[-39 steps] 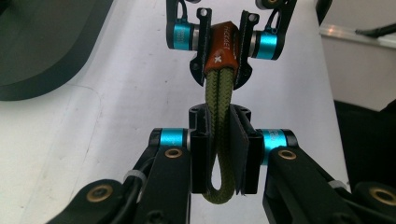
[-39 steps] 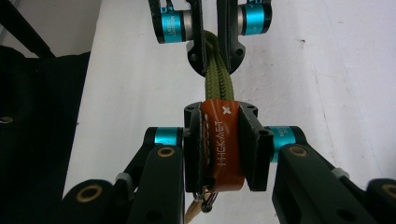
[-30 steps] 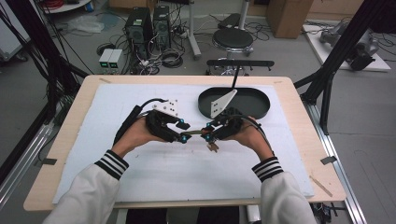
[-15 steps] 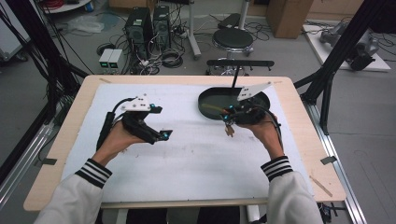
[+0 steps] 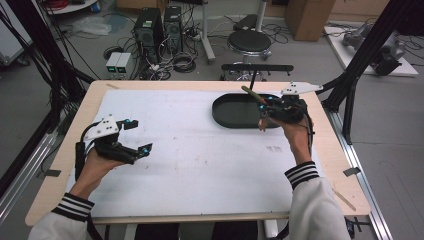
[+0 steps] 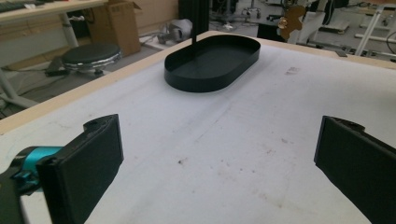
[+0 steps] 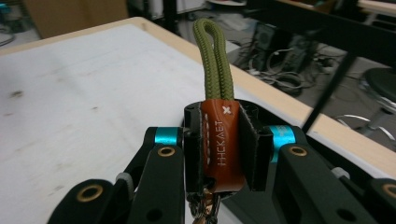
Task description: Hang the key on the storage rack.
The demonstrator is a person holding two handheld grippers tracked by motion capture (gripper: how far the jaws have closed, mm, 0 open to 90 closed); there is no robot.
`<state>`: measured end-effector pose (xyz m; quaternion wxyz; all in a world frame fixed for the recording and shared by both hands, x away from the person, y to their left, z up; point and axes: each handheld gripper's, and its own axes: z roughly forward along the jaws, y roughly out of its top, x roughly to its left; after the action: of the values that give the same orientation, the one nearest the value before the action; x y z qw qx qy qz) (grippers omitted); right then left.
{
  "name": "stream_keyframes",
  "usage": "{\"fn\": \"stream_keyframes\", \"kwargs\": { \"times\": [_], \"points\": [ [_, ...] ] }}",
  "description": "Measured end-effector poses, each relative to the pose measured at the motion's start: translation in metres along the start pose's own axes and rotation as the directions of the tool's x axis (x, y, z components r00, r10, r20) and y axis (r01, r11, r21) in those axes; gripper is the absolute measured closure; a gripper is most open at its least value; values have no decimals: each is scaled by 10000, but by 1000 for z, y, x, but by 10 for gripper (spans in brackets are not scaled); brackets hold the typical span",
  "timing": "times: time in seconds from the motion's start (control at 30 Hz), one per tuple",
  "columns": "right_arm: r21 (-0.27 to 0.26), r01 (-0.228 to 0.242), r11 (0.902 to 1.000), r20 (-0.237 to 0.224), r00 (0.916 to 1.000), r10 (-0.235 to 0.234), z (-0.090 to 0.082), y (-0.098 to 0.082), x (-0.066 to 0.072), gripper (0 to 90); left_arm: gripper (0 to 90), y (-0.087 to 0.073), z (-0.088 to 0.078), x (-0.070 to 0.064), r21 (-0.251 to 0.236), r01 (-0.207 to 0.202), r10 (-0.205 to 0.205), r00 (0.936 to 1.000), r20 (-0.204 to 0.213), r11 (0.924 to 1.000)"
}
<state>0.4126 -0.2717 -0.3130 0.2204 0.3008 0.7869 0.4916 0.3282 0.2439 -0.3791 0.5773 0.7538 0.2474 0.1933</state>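
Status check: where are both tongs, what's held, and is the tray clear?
Left tongs open, empty, low over the white mat. Right tongs shut on keychain strap, at the black tray near edge. Tray looks empty, nothing blocking it.

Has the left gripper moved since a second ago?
Yes. The left gripper has pulled away from the black tray, toward the table's left edge, fingers open.

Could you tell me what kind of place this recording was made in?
Probably a robotics lab: a table inside a black frame, computer towers and cables on the floor, cardboard boxes behind.
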Motion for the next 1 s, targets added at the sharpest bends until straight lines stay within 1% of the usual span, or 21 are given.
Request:
{"fn": "stream_keyframes", "kwargs": {
  "times": [0.07,0.13,0.17,0.2,0.23,0.27,0.3,0.33,0.4,0.43,0.53,0.63,0.67,0.77,0.8,0.83,0.87,0.93,0.97,1.0],
  "points": [
    [-105,-147,9998,404,9991,151,-1,-1,-4,736,17,-8,-7,0,-159,93,-94,9999,-59,9998],
    [-315,-254,9992,656,9975,274,-2,-2,-8,736,17,-16,-14,-1,-408,192,-200,9996,-192,9990],
    [-346,-241,9991,868,9959,270,-2,-2,-9,736,17,-21,-18,-1,-549,246,-261,9993,-275,9982],
    [-332,-256,9991,1053,9940,290,-2,-2,-11,736,17,-25,-21,-2,-700,278,-303,9989,-357,9972],
    [-429,-227,9988,1253,9917,279,-3,-2,-13,736,17,-29,-24,-2,-795,302,-336,9986,-418,9964],
    [-532,-259,9982,1424,9892,332,-4,-2,-15,736,17,-32,-27,-2,-887,293,-340,9981,-522,9956],
    [-603,-406,9973,1529,9870,495,-5,-2,-17,736,17,-36,-30,-3,-1094,336,-404,9974,-604,9934],
    [-685,-421,9968,1677,9844,531,-6,-2,-20,736,17,-40,-31,-3,-1226,392,-471,9969,-623,9917],
    [-657,-526,9965,1910,9795,643,-7,-2,-24,735,17,-42,-33,-3,-1236,389,-472,9968,-644,9916],
    [-578,-452,9973,2176,9744,568,-8,-2,-26,736,17,-48,-36,-4,-1476,350,-468,9959,-775,9884],
    [-755,-597,9954,2540,9641,771,-10,-1,-31,736,17,-54,-38,-7,-1695,354,-516,9944,-921,9849],
    [-789,-624,9949,2899,9535,828,-11,1,-35,736,17,-57,-39,-9,-1796,348,-536,9935,-1008,9831],
    [-810,-687,9943,2989,9500,900,-10,1,-37,736,17,-61,-39,-10,-1861,381,-589,9924,-1078,9818],
    [-846,-806,9932,3312,9378,1043,-8,1,-39,736,17,-68,-41,-10,-2032,403,-673,9895,-1276,9783],
    [-768,-784,9940,3454,9331,1003,-7,1,-40,736,17,-68,-41,-10,-2032,403,-673,9895,-1276,9783],
    [-729,-755,9945,3546,9300,966,-6,0,-41,736,17,-70,-42,-11,-2125,323,-627,9885,-1377,9766],
    [-715,-817,9941,3588,9278,1021,-5,0,-42,736,17,-70,-42,-11,-2125,323,-627,9885,-1377,9766],
    [-722,-901,9933,3722,9215,1107,-2,-1,-43,736,17,-74,-44,-12,-2280,326,-678,9866,-1483,9731],
    [-780,-856,9933,3788,9190,1090,-1,-2,-44,736,17,-75,-44,-12,-2313,311,-675,9862,-1512,9724],
    [-780,-856,9933,3788,9190,1090,-1,-2,-44,736,17,-75,-44,-12,-2313,311,-675,9862,-1512,9724]
  ]
}}
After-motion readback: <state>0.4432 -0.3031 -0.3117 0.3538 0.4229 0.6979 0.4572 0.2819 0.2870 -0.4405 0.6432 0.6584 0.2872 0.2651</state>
